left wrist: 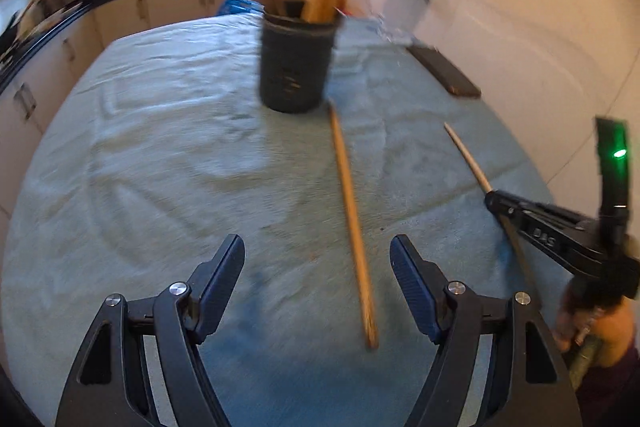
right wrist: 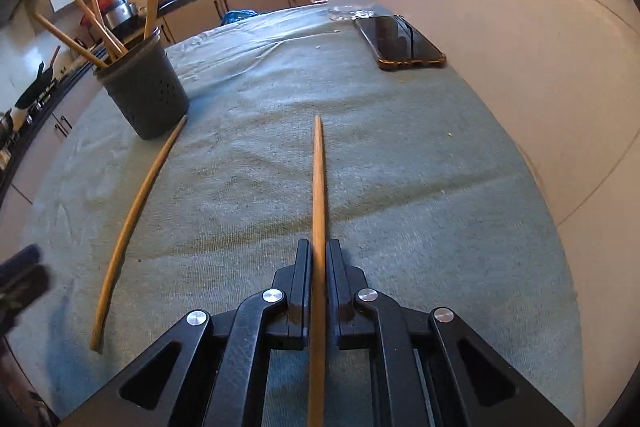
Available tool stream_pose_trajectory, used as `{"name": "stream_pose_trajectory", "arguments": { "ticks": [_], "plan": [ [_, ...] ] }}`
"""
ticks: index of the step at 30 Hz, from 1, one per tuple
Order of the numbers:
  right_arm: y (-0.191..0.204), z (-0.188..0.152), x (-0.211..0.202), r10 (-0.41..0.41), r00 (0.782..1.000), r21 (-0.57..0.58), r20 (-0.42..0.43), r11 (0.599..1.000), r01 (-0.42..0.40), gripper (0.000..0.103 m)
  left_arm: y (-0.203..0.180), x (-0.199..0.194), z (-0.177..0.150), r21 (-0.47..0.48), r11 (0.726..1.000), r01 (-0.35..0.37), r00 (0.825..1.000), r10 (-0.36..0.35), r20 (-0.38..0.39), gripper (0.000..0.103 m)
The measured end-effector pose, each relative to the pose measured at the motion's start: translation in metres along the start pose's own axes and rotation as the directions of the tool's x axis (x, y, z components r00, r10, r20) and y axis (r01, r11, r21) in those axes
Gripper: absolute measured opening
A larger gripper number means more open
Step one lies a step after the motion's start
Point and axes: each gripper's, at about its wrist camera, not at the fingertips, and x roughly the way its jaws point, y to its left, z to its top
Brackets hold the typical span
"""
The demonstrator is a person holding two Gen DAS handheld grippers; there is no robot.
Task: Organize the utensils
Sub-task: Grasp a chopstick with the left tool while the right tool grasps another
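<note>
Chopstick (right wrist: 319,187) between right hand-held gripper (right wrist: 319,255) fingers

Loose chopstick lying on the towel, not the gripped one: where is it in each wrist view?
Left wrist: loose chopstick runs centre frame, from the dark holder's base toward the open jaws.
Right wrist: loose chopstick curves down the left side, left of the gripped chopstick.
Shared landmark: the dark holder.

One wooden chopstick (right wrist: 319,187) is lying pinched between the right jaws, pointing forward; another (left wrist: 352,211) is lying flat ahead of the open left jaws, near the dark perforated holder (right wrist: 146,87).
</note>
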Motion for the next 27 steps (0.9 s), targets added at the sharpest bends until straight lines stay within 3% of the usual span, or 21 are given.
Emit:
{"name": "stream_pose_trajectory", "arguments": {
  "ticks": [2, 4, 9, 10, 14, 17, 19, 22, 25, 27],
  "plan": [
    [0.001, -0.001, 0.000, 0.000, 1.000, -0.001, 0.005, 1.000, 0.000, 0.008, -0.011, 0.020, 0.007, 0.048, 0.999, -0.006, 0.999, 0.007, -0.039, 0.073],
    [-0.003, -0.002, -0.001, 0.011, 1.000, 0.011, 0.003, 1.000, -0.011, 0.008, -0.017, 0.034, 0.013, 0.074, 0.997, -0.010, 0.998, 0.015, -0.064, 0.065],
    [-0.007, 0.004, 0.007, 0.077, 0.997, 0.060, -0.006, 0.995, -0.076, 0.008, -0.027, 0.052, 0.020, 0.115, 0.992, -0.053, 0.994, 0.063, -0.086, 0.013],
    [-0.008, 0.004, 0.007, 0.083, 0.996, 0.063, -0.008, 0.995, -0.083, 0.008, -0.025, 0.052, 0.021, 0.102, 0.993, -0.052, 0.994, 0.061, -0.086, 0.008],
    [-0.010, 0.005, 0.007, 0.110, 0.994, 0.059, -0.011, 0.992, -0.109, 0.008, -0.012, 0.048, 0.017, -0.032, 0.999, 0.018, 0.992, -0.022, -0.127, 0.007],
    [-0.011, 0.002, 0.004, 0.123, 0.992, 0.056, -0.017, 0.991, -0.121, 0.008, 0.005, 0.034, -0.003, -0.184, 0.980, 0.076, 0.981, -0.107, -0.165, 0.007],
    [-0.013, -0.002, 0.000, 0.130, 0.991, 0.058, -0.022, 0.990, -0.129, 0.008, 0.010, 0.025, -0.015, -0.238, 0.968, 0.079, 0.978, -0.121, -0.168, 0.007],
    [-0.013, -0.008, -0.005, 0.127, 0.991, 0.050, -0.029, 0.991, -0.126, 0.008, 0.008, 0.016, -0.025, -0.234, 0.968, 0.085, 0.975, -0.130, -0.182, 0.008],
    [-0.011, -0.008, -0.006, 0.130, 0.990, 0.046, -0.050, 0.991, -0.128, 0.012, 0.004, 0.013, -0.018, -0.215, 0.972, 0.096, 0.971, -0.139, -0.196, 0.022],
    [-0.011, -0.005, -0.006, 0.156, 0.985, 0.039, -0.070, 0.987, -0.153, 0.023, 0.004, 0.015, -0.010, -0.226, 0.968, 0.107, 0.967, -0.154, -0.201, 0.029]
  ]
}}
